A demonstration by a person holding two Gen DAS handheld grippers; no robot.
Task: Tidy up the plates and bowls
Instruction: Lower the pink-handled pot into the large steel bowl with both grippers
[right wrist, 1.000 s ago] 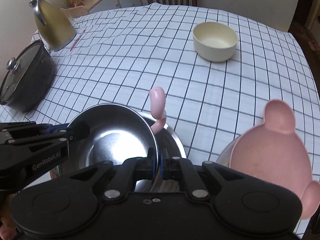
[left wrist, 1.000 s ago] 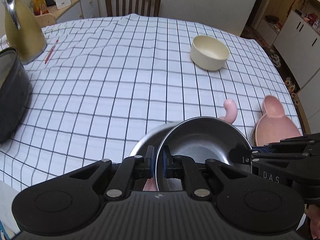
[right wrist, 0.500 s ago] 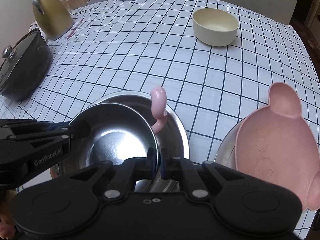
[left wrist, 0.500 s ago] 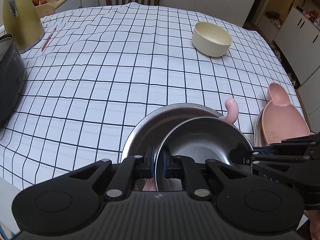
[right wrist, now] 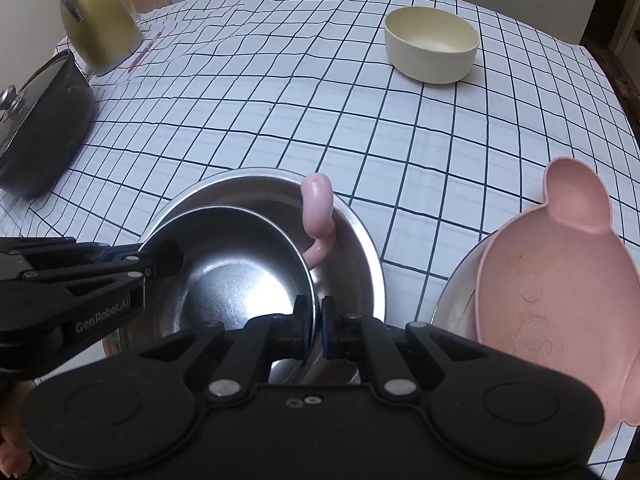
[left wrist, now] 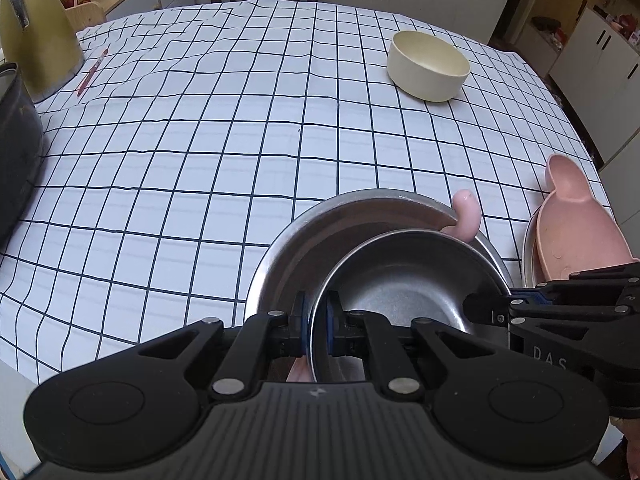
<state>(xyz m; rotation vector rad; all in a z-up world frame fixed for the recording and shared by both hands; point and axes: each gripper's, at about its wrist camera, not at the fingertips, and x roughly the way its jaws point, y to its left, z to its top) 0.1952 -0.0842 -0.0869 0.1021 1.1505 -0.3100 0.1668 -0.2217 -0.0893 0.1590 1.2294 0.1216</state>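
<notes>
where the black gripper bodies fill the near edge of both views, they cut off the near rim of the small steel bowl point(left wrist: 404, 280) and whatever lies under it. the left gripper point(left wrist: 316, 330) is clamped on that bowl's rim at one side, and the right gripper point(right wrist: 316, 330) is clamped on the rim at the other, so the bowl is held tilted inside the large steel bowl point(right wrist: 352, 248) at the table's near edge. "genrobot.ai" reads on the left gripper's side in the right wrist view; only "das" shows on the right gripper in the left wrist view, the rest cut off. a pink curved handle point(right wrist: 318, 208) rises between the two bowls, its lower end hidden. just right, a pink bear-shaped dish point(right wrist: 556, 280) lies in another steel dish whose rim alone shows. farther off on the checked tablecloth point(left wrist: 224, 136) stands a cream bowl point(left wrist: 428, 65); at far left a dark lidded pot point(right wrist: 36, 120), partly cropped, and a yellow-green kettle point(right wrist: 96, 20). labels on the cabinet clutter behind are too blurred to read.
</notes>
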